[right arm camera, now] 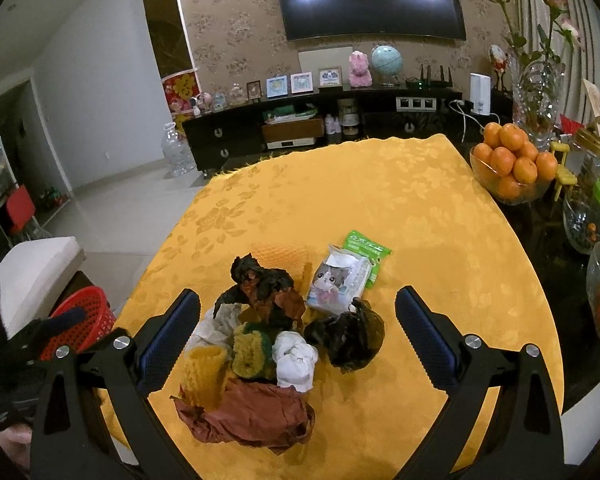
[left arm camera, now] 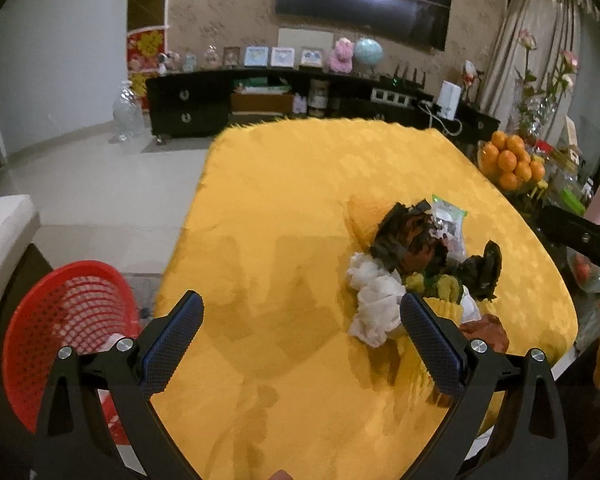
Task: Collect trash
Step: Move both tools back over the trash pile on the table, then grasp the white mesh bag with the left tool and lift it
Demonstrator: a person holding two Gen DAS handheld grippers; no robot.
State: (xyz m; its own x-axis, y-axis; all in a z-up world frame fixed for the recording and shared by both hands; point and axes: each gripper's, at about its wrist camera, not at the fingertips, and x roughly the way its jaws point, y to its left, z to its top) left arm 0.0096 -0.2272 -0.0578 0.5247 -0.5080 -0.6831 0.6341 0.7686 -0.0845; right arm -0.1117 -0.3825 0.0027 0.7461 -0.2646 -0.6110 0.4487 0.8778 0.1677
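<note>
Both of your tools are spread wide and carry nothing: the left tool (left arm camera: 302, 316) hangs over bare yellow cloth on the counter (left arm camera: 284, 184), and the right tool (right arm camera: 298, 312) sits directly above the trash pile (right arm camera: 276, 332), which probably makes it the one ready to pick first. The trash is bunched together near the middle of the counter, so you can work it piece by piece: a crumpled white tissue (right arm camera: 294, 358), a brown paper wad (right arm camera: 248, 416) nearest you, a dark plastic bag (right arm camera: 346, 338), a yellow and green sponge-like lump (right arm camera: 252, 354), a cat-print packet (right arm camera: 336, 284) and a green wrapper (right arm camera: 366, 248) at the far side. The pieces touch and overlap, so closing on 1 may drag its neighbours along. The red mesh basket (left arm camera: 66, 332) stands off the counter's edge on your left, low beside a white seat (right arm camera: 36, 268), and that looks like where the trash belongs; something pale already lies in it, though what it is cannot be made out. That placement favours the left tool for the drop. Mind the right side: a bowl of oranges (right arm camera: 512, 160), glass jars (right arm camera: 588, 216) and a crystal vase with roses (right arm camera: 540, 92) crowd that edge, well apart from the pile yet within a careless swing.
</note>
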